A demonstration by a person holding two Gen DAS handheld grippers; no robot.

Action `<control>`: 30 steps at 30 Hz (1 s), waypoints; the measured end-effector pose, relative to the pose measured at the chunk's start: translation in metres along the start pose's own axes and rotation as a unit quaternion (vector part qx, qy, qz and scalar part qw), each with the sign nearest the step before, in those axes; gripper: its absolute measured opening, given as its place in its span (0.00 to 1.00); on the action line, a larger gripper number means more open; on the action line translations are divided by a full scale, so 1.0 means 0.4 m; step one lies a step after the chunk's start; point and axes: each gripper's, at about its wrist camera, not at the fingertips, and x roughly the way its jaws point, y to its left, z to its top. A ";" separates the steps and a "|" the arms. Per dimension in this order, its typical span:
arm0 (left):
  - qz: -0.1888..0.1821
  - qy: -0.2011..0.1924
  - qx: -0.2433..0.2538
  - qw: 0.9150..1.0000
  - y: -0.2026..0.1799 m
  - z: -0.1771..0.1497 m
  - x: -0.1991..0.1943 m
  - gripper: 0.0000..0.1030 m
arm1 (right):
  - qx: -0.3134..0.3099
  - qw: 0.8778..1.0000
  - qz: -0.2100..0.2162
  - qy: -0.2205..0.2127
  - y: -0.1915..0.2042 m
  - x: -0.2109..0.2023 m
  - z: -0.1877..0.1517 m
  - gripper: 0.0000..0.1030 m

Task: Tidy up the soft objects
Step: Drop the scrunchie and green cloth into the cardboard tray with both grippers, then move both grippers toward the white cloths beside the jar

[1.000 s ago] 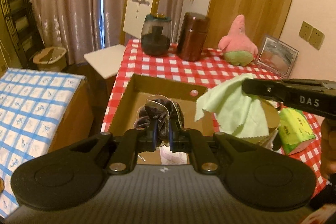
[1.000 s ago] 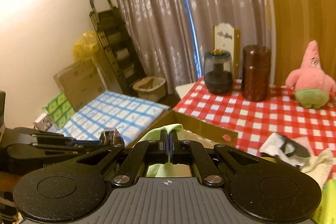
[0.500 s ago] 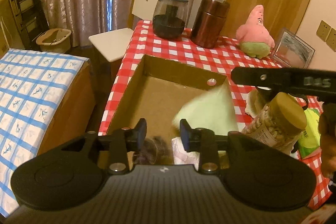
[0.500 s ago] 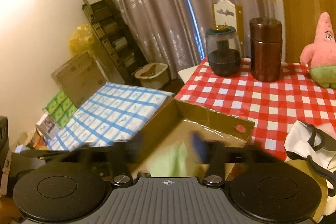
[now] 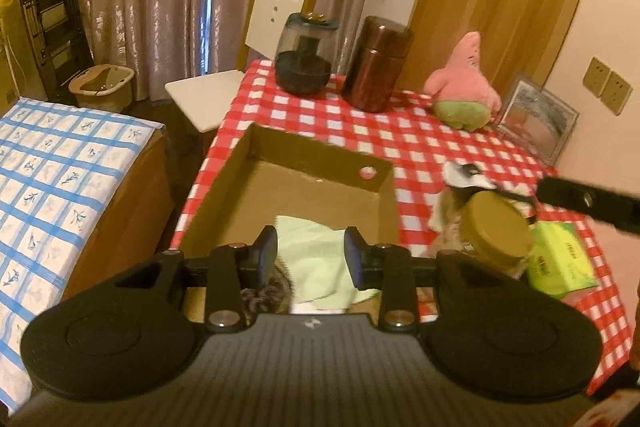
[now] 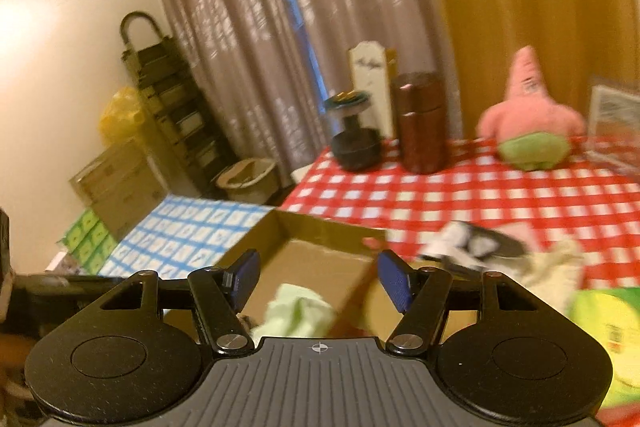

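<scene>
Both claws have let go since a second ago: the green cloth [image 5: 320, 259] and the dark scrunchie [image 5: 262, 293] now lie in the cardboard box [image 5: 304, 151], just below the left claw [image 5: 310, 257], dropped there for sorting. Its jaws have just opened and stand apart, empty. The right claw [image 6: 320, 277] is spread wide, empty too. Only the left view shows the scrunchie; the right view blurs the mask [image 6: 472, 247] beside it on the counter [image 6: 460, 195].

Brown canister [image 5: 377, 63] beside dark glass jar [image 5: 305, 59]
</scene>
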 end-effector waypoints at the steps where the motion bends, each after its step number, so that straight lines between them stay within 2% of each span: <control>1: -0.002 -0.002 -0.002 1.000 -0.015 0.000 -0.012 0.32 | 0.001 1.000 -0.009 -0.004 -0.010 -0.027 -0.008 0.63; 8: -0.026 -0.018 0.002 0.999 -0.133 -0.006 -0.079 0.43 | 0.027 0.996 -0.081 -0.020 -0.112 -0.212 -0.081 0.63; 12: -0.037 -0.020 0.001 0.999 -0.198 -0.018 -0.102 0.46 | 0.054 0.992 -0.115 -0.019 -0.163 -0.292 -0.115 0.63; 21: -0.068 -0.016 0.028 0.997 -0.324 -0.043 -0.136 0.51 | 0.075 0.986 -0.143 -0.032 -0.206 -0.412 -0.142 0.63; 30: -0.083 -0.005 0.058 0.995 -0.397 -0.070 -0.141 0.55 | 0.060 0.985 -0.159 -0.041 -0.216 -0.461 -0.134 0.63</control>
